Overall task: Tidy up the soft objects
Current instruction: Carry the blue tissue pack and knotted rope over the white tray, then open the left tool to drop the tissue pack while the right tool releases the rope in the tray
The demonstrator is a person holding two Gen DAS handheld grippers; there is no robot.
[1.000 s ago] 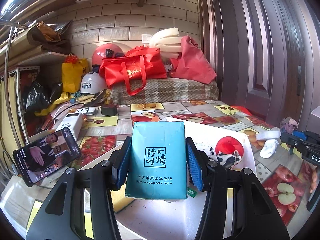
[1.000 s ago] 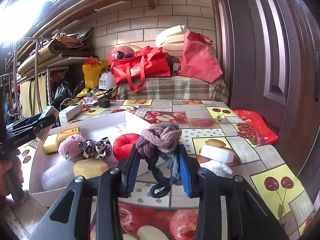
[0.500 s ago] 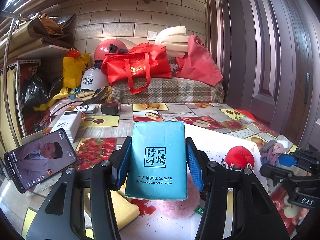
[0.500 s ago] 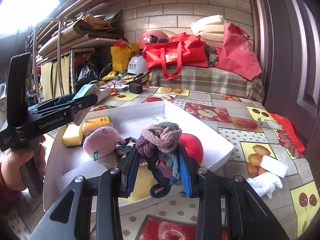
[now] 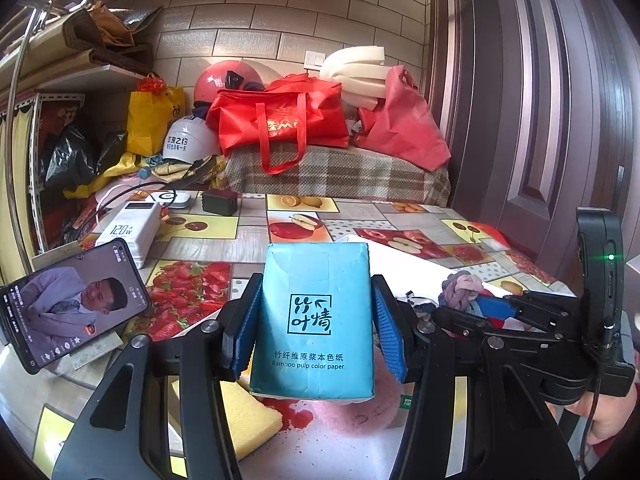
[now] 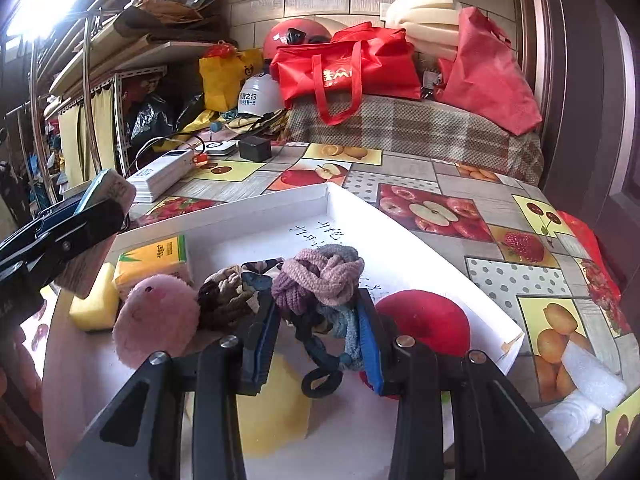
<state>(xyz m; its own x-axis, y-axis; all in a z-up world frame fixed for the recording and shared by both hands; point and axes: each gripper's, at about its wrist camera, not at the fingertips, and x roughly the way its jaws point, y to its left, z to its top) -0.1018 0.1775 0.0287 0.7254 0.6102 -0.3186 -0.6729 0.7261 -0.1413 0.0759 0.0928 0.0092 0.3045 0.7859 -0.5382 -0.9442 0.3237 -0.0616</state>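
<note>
- The left gripper [image 5: 316, 322] is squeezed tight on a blue tissue pack [image 5: 314, 320]. Its two blue pads press on the pack's sides and hold it up in the air.
- The tissue pack stands upright, above the left end of the white tray [image 6: 400, 236].
- The right gripper [image 6: 318, 332] is squeezed tight on a bundle of hair ties [image 6: 320, 280]. The bundle is pink, purple and grey, and dark loops hang down between the pads.
- The bundle is held above the middle of the tray, near the tray's front edge.
- In the tray, just left of the right gripper, lies a pink fluffy toy [image 6: 156, 320]. A brown and black scrunchie [image 6: 226, 296] touches it.
- A red plush ball [image 6: 428, 320] sits just right of the gripper, by the tray's right wall.
- A yellow sponge [image 6: 272, 408] lies under the right gripper. Another yellow sponge block [image 6: 96, 304] is at the tray's left end, next to a yellow tissue pack [image 6: 154, 258].
- The tray sits on a table with a fruit-picture cloth [image 6: 440, 208].
- Near the table's right edge, outside the tray, lie white foam pieces [image 6: 588, 384].
- A phone [image 5: 72, 300] leans up at the table's left edge, with its screen lit.
- A white power bank [image 6: 164, 174] and a small black box [image 6: 255, 149] are near the table's far edge.
- Behind the table are red bags [image 6: 348, 68] on a checked cloth.
</note>
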